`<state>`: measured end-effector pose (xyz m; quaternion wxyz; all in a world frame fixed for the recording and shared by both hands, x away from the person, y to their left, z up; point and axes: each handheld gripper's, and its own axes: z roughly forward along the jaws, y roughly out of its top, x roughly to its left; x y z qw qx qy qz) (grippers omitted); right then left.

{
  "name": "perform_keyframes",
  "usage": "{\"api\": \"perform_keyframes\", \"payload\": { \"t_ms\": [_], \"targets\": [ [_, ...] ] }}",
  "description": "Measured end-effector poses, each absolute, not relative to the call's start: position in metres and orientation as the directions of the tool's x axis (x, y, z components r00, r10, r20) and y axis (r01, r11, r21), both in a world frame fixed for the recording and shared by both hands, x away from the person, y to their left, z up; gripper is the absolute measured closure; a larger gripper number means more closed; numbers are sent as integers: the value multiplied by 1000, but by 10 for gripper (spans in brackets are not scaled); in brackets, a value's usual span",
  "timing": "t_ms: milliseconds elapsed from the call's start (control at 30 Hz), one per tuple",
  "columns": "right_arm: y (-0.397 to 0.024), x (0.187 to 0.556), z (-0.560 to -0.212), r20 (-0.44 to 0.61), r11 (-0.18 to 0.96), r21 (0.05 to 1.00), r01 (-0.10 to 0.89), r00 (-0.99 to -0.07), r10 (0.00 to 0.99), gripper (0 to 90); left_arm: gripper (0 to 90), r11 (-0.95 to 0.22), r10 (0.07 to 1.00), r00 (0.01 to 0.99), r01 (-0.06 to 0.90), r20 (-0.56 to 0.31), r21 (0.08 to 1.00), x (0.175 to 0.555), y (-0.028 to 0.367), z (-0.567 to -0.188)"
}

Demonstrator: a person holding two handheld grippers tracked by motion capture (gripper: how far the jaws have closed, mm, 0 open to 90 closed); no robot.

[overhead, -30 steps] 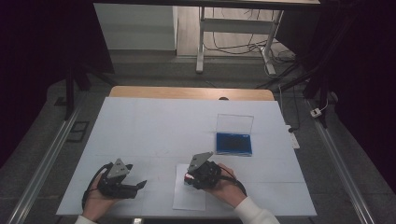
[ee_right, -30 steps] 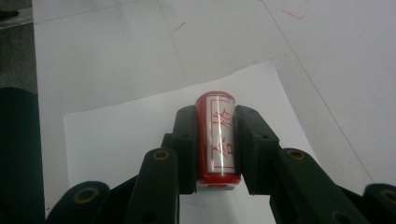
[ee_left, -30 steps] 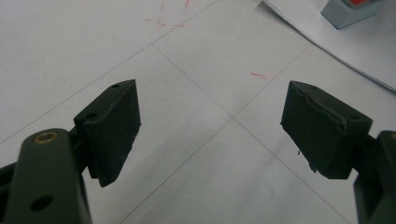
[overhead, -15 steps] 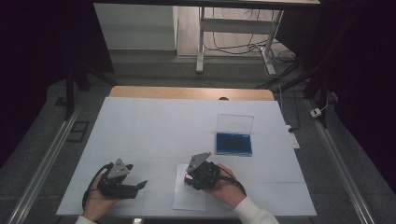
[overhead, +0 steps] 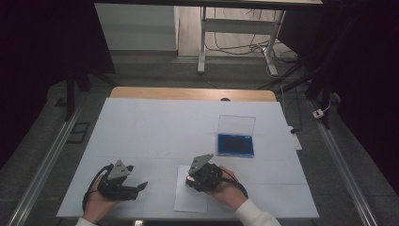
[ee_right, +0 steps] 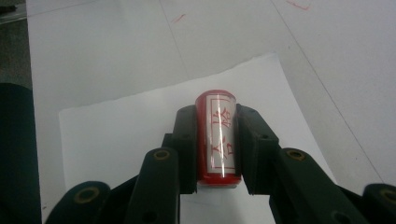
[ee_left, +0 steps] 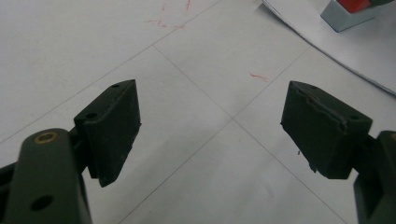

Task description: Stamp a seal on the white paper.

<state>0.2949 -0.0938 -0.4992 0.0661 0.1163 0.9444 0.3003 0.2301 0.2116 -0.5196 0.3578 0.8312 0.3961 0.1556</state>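
I am holding the right gripper (ee_right: 217, 144) clamped on the red stamp (ee_right: 218, 137), poised over the paper sheet (ee_right: 116, 135), while the left gripper (ee_left: 210, 128) is idling wide open, empty. Judged step: stamping; next I am pressing squarely down.

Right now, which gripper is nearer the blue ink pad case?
Right. The right gripper sits below-left of the blue ink pad case; the left gripper is much farther left.

The red stamp (ee_right: 218, 140), with a clear face bearing red characters, sits clamped between the two black jaws. Its base presses on the white paper sheet (ee_right: 116, 135) spreading beneath and ahead of them.
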Motion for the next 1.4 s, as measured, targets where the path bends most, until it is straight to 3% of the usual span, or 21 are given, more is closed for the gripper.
{"api": "perform_keyframes", "payload": {
  "t_ms": [633, 900, 1400],
  "targets": [
    [-95, 294, -500, -66, 787, 594, 167, -965, 255, 696, 197, -424, 773, 634, 548, -28, 721, 230, 212, -519],
    [-97, 290, -488, -44, 742, 655, 142, -973, 225, 691, 197, -422, 777, 630, 550, -26, 721, 231, 214, -519],
    [-116, 295, -468, -30, 676, 715, 175, -960, 280, 689, 197, -423, 777, 629, 547, -22, 723, 230, 214, -519]
  ]
}}
